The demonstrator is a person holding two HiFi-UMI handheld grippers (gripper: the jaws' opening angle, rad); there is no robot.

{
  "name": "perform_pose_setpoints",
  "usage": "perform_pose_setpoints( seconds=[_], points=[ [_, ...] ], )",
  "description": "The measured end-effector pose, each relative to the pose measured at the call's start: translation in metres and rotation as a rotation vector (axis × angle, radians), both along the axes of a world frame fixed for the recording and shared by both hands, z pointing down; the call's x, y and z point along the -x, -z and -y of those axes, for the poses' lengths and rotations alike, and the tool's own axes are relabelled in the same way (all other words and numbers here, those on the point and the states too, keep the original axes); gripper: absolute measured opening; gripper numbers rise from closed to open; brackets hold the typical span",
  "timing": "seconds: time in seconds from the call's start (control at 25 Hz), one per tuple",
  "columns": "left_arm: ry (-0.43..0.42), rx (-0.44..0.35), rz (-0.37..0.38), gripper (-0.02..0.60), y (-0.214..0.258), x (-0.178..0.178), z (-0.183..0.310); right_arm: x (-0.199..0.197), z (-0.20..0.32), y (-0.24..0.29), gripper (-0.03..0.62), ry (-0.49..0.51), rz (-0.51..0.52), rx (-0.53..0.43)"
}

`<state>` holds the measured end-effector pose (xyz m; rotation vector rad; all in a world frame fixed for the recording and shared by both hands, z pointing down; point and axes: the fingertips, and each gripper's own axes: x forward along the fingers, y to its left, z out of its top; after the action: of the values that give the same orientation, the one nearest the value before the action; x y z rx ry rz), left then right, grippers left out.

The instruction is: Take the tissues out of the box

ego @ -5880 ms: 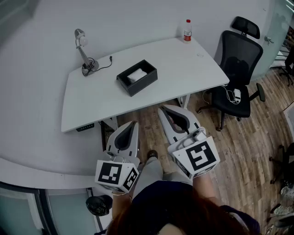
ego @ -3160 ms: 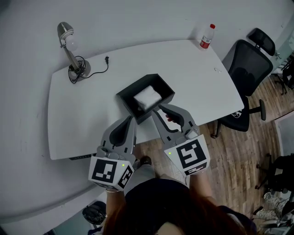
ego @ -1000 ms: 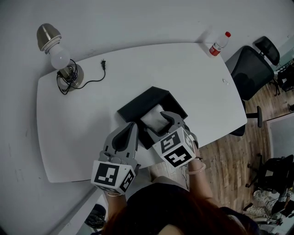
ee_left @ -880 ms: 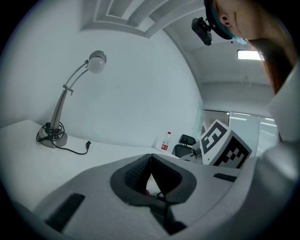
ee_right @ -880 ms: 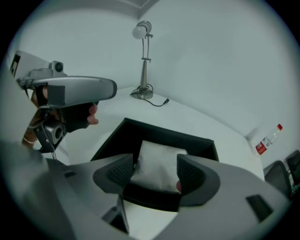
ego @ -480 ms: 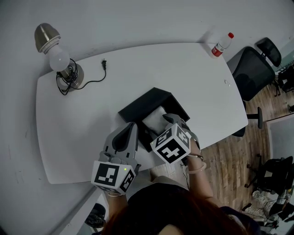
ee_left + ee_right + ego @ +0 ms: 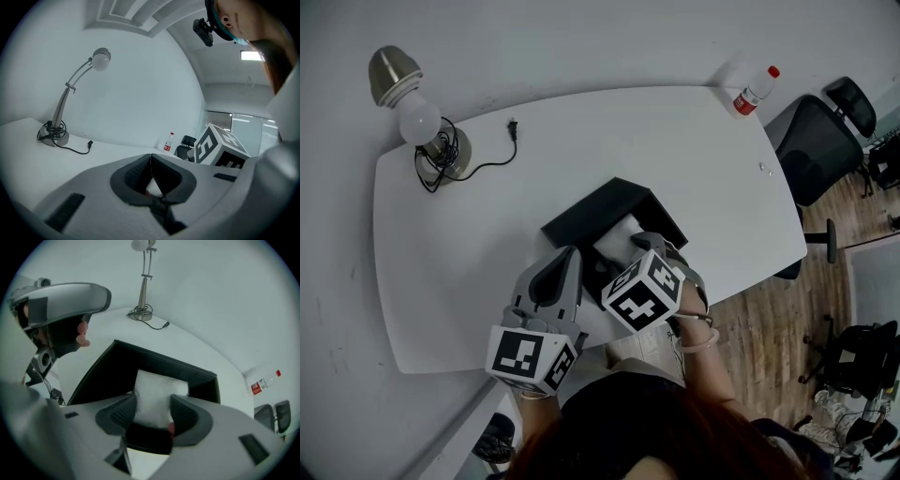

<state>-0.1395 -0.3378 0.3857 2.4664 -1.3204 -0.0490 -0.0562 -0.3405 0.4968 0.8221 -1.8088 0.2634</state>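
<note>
Count:
- 1 white table (image 7: pixel 694 150)
- 1 black box (image 7: pixel 581 217), with 1 tissue pack (image 7: pixel 157 392) in it
- 1 desk lamp (image 7: pixel 412 103), with 1 cord (image 7: pixel 487 167)
- 1 bottle (image 7: pixel 752 92), red label
- 2 grippers: left gripper (image 7: pixel 568 253) and right gripper (image 7: pixel 639 244), whose jaws are closing with the tissue pack between them
- 1 office chair (image 7: pixel 820 141) for sure; possibly a second at the right edge, too cropped to tell

White table (image 7: pixel 694 141) — on it a lamp (image 7: pixel 442 148), a black box (image 7: pixel 581 218), a bottle (image 7: pixel 752 91).

Even cool light, soft shadows; fisheye warp + dark corners, gripper views.
</note>
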Motion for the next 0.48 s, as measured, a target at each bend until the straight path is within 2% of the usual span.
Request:
perform_pose_setpoints(
  seconds=[0.48],
  points=[
    [0.012, -0.013, 0.014, 0.021, 0.007, 0.001, -0.017, -0.003, -0.001, 0.006, 0.201, 0.003, 0.019, -0.024]
  ],
)
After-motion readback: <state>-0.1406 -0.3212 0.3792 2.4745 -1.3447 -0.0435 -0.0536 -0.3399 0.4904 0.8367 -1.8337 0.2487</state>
